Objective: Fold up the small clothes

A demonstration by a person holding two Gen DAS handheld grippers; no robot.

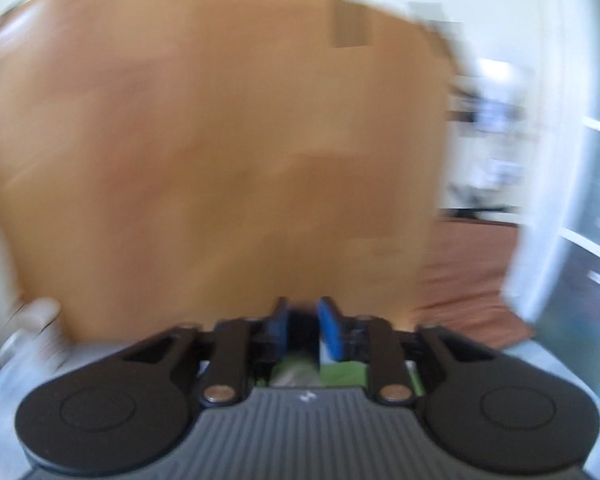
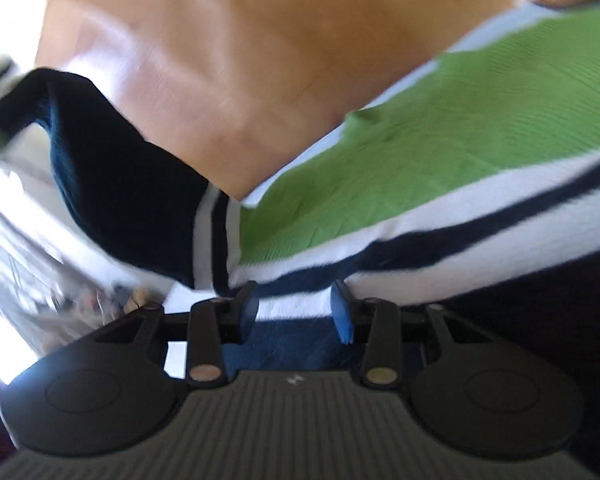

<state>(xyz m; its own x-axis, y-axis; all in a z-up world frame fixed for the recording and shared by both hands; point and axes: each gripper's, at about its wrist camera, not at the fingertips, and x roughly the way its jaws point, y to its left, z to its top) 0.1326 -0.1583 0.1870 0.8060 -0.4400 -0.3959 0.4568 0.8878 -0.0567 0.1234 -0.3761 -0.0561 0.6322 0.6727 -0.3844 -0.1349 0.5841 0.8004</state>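
My right gripper [image 2: 296, 312], blue pads part-open and empty, hovers at the hem of the green, white and navy striped knit shirt [image 2: 440, 152], which runs up-right across the wooden table [image 2: 220, 60], while my left gripper [image 1: 303, 328], narrow and empty, faces bare wood.

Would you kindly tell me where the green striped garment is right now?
In the right wrist view the green striped garment lies on the wooden table, filling the right side just beyond the right hand-held gripper.

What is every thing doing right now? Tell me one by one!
striped shirt: lying rumpled on the table, its white and navy hem between the right gripper's pads.
navy sleeve: bent over to one side, not flat.
left gripper: jaws apart, nothing seen between the pads; picture blurred.
right gripper: jaws apart, around the hem, not pinching it.
wooden table: bare where the left gripper looks.
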